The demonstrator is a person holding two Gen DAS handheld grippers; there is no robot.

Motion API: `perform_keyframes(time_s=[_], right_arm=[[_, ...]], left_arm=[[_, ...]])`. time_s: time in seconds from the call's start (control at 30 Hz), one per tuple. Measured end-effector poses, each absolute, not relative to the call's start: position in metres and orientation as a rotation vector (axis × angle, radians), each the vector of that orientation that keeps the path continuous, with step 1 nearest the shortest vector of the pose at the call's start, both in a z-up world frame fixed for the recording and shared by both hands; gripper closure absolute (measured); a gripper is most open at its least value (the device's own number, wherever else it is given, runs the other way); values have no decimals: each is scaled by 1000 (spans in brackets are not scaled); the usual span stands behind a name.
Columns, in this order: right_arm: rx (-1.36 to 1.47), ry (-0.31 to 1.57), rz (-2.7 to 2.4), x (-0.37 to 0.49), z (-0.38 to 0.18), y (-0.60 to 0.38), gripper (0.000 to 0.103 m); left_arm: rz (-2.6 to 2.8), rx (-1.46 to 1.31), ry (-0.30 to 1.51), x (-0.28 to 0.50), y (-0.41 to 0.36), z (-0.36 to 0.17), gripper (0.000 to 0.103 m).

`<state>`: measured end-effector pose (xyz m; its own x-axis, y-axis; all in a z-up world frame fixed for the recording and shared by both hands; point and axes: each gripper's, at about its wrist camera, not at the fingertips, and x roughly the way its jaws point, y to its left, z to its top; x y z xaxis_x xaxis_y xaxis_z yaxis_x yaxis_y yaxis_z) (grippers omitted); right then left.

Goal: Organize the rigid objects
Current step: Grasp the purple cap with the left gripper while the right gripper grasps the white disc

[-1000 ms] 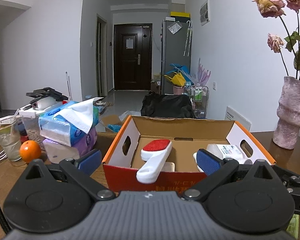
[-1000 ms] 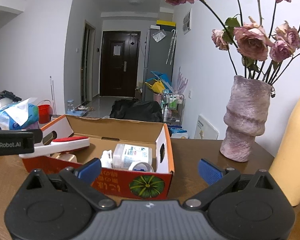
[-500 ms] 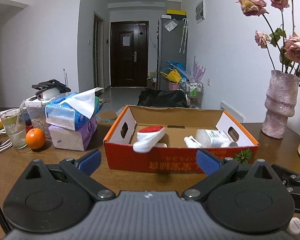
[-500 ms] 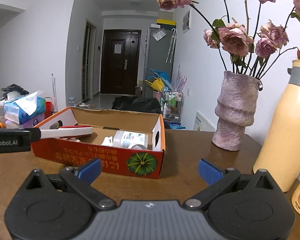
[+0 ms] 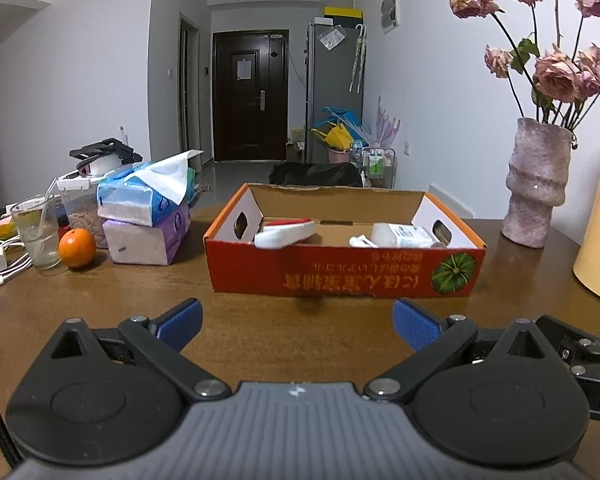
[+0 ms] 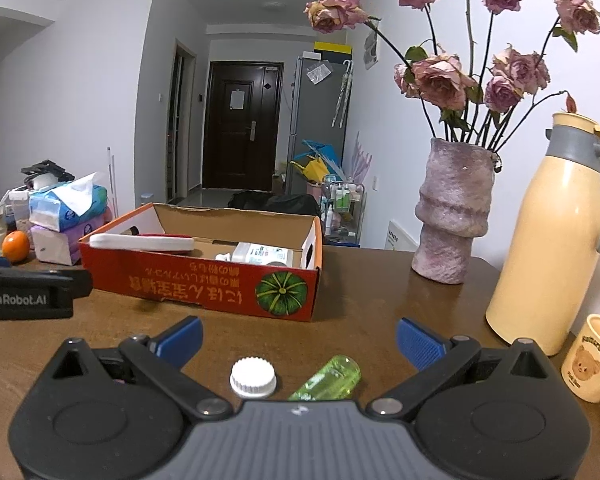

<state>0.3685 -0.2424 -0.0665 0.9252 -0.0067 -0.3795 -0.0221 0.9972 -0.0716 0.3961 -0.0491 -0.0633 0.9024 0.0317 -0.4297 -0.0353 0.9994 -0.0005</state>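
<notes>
At the far left of the wooden table (image 5: 260, 320) a glass with a straw (image 5: 38, 236) stands by white cables (image 5: 0, 264), with an orange (image 5: 77, 253) just beside it on the right. Next come two tissue packs (image 5: 148, 216), stacked one on the other, a white tissue sticking out of the upper one. In the middle sits the red cardboard box (image 5: 340, 276), open on top, with printed writing and a green pumpkin picture on its near wall. Inside it, a white brush with a red pad (image 5: 286, 234) leans over the left part of the near wall, and a white labelled bottle (image 5: 400, 235) lies toward the right end. The left gripper (image 5: 298, 322) hovers over bare tabletop on the near side of the box, its blue-padded fingers spread wide with nothing between them. The right gripper (image 6: 299, 338) is likewise spread wide and empty; between its fingers, low on the table, lie a white ribbed cap (image 6: 253, 376) and, just to its right, a clear green bottle (image 6: 328, 378) on its side. Further right, a pink rough vase (image 6: 452, 212) holds dried roses, then a cream thermos jug (image 6: 556, 232) stands near the right edge, and a small cream mug with a bear print (image 6: 590, 360) stands in front of it.
</notes>
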Motion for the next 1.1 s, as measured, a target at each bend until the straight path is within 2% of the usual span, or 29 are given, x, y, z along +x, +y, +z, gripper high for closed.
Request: perform_keyframes(time_s=[0.8, 1.1], right_arm=[[-95, 418, -12, 292, -106, -270, 0], [-74, 498, -14, 305, -120, -288, 1]], left_arm=[[-4, 23, 540, 348, -68, -92, 0], [-30, 47, 566, 345, -76, -102, 0]])
